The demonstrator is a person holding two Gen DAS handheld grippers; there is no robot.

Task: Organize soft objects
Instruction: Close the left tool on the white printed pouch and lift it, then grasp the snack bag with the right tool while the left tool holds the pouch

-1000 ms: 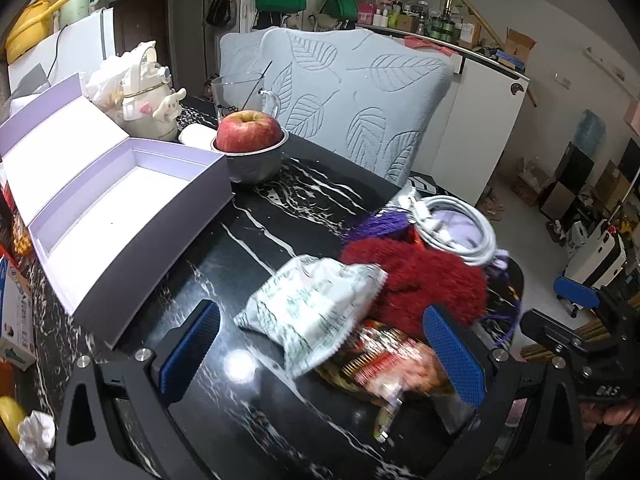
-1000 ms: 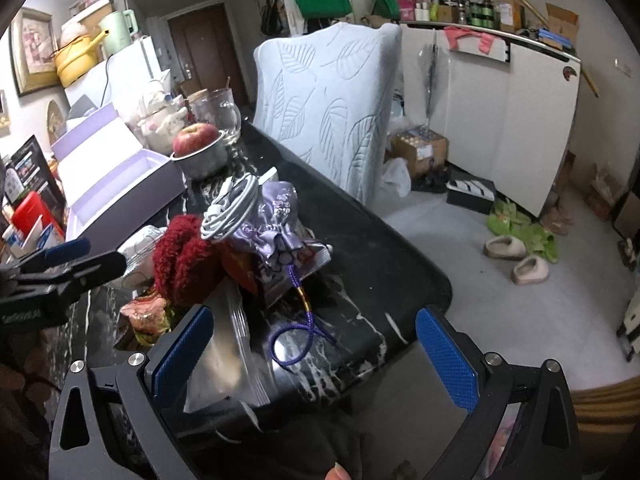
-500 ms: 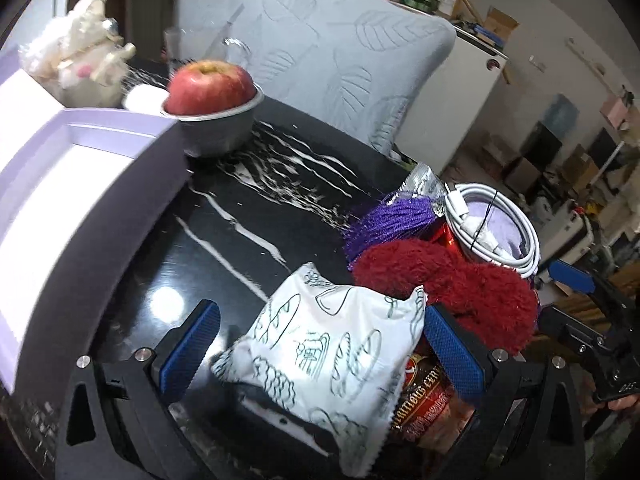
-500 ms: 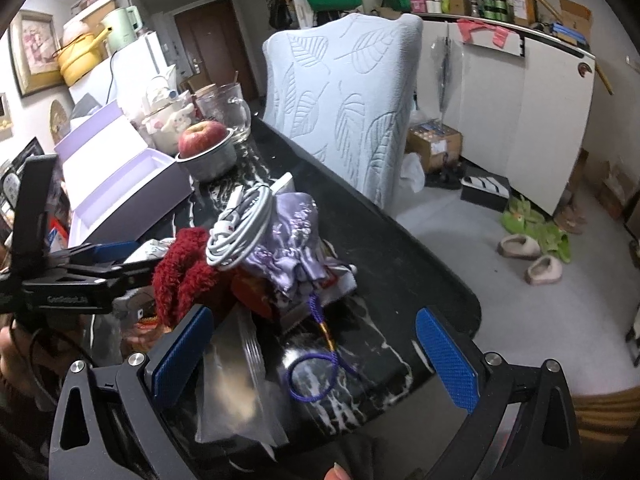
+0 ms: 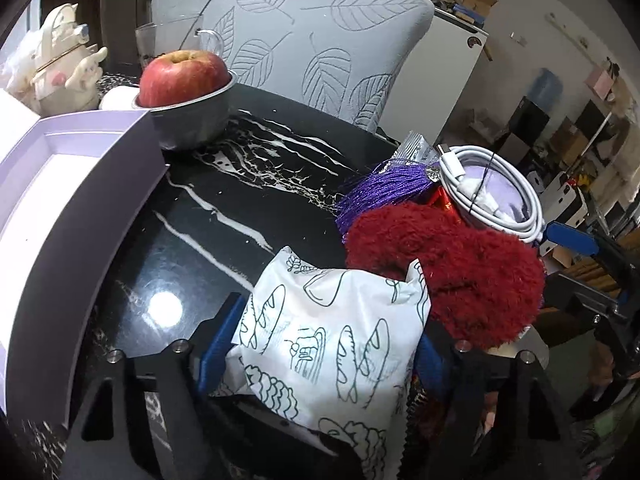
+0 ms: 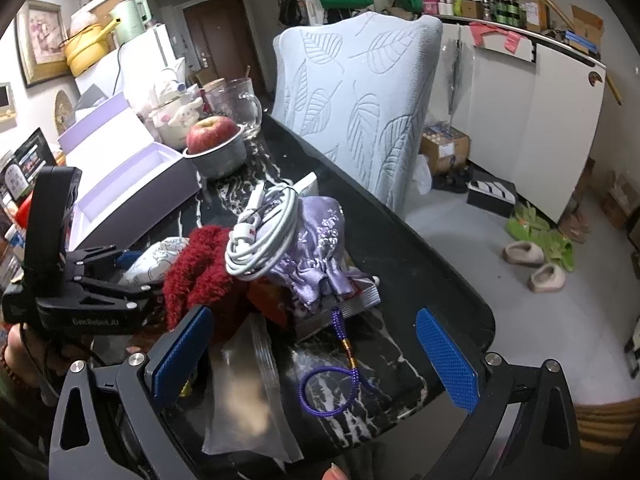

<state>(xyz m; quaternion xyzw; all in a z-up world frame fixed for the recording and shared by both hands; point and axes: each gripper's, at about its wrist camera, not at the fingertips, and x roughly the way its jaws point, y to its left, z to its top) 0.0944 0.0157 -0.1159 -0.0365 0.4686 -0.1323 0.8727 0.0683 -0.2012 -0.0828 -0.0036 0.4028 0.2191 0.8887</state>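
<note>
A: In the left wrist view, what does the left gripper [image 5: 320, 354] do?
B: Its jaws have just been closing and now pinch the white bread-print packet [image 5: 328, 344], beside the red fluffy thing [image 5: 448, 264] on the black table [image 5: 248, 200].
A: And the right wrist view?
B: The right gripper [image 6: 316, 358] is spread wide above a clear bag [image 6: 244, 392], pinching nothing.

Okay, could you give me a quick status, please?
Left hand-held gripper closing on bread packet. Right hand-held gripper open, empty. Red fuzzy item leans against packet.

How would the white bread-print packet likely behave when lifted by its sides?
The white bread-print packet looks puffy and creased, so it probably dents and sags. Its glossy film may slip between the left gripper's fingers. It seems light.
</note>
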